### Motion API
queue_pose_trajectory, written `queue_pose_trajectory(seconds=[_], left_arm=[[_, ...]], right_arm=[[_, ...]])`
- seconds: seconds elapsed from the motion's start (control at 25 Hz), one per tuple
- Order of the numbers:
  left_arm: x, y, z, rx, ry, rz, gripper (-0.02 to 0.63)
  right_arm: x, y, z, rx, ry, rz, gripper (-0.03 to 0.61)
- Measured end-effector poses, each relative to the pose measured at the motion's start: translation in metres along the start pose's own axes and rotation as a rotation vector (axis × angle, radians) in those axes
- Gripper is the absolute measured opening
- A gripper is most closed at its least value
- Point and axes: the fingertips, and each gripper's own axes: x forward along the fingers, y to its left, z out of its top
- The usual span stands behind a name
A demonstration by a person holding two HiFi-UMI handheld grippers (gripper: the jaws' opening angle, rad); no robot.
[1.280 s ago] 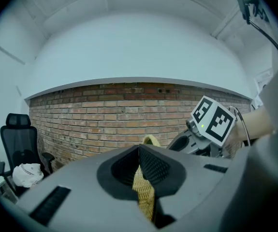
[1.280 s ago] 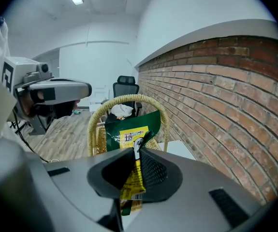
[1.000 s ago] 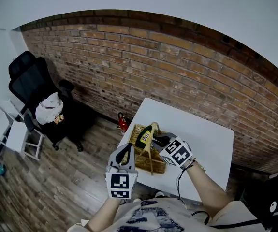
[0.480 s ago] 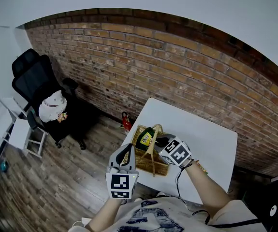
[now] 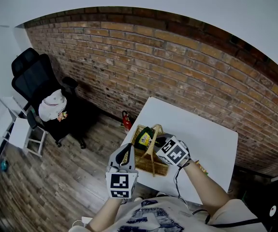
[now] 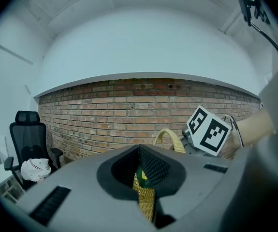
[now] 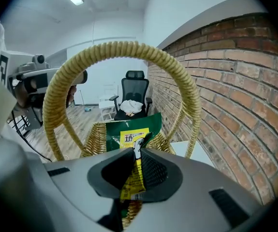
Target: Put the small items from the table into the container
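Brick wall (image 5: pixel 177 66) at the back, wood floor (image 5: pixel 56 178), and off to the left a black office chair (image 5: pixel 32 79) with something white on the seat.

Next along is the left gripper (image 5: pixel 127 148). Its jaws are clamped right down on the near rim of the wicker basket (image 5: pixel 146 164), and its own view shows the woven edge pinched between the pads. The basket sits on the near-left corner of the white table (image 5: pixel 211 129). A green packet (image 5: pixel 145 137) stands inside it and the looped handle (image 5: pixel 153 144) arcs over the top.

On the right, the right gripper (image 5: pixel 159 141) is over the basket and angled down. Its jaws are almost together, pinching a thin yellow sachet (image 7: pixel 134 178). The sachet hangs from the jaws above the basket, just in front of the green packet. Can't tell whether the two touch.
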Motion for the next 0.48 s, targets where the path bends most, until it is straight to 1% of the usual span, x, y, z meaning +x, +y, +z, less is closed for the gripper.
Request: queue_pose_trajectory(seconds=[0.48], left_arm=[[0.0004, 0.0008, -0.0057, -0.010, 0.012, -0.005, 0.052]], right_arm=[[0.0085, 0.0014, -0.0036, -0.058, 0.045, -0.038, 0.061]])
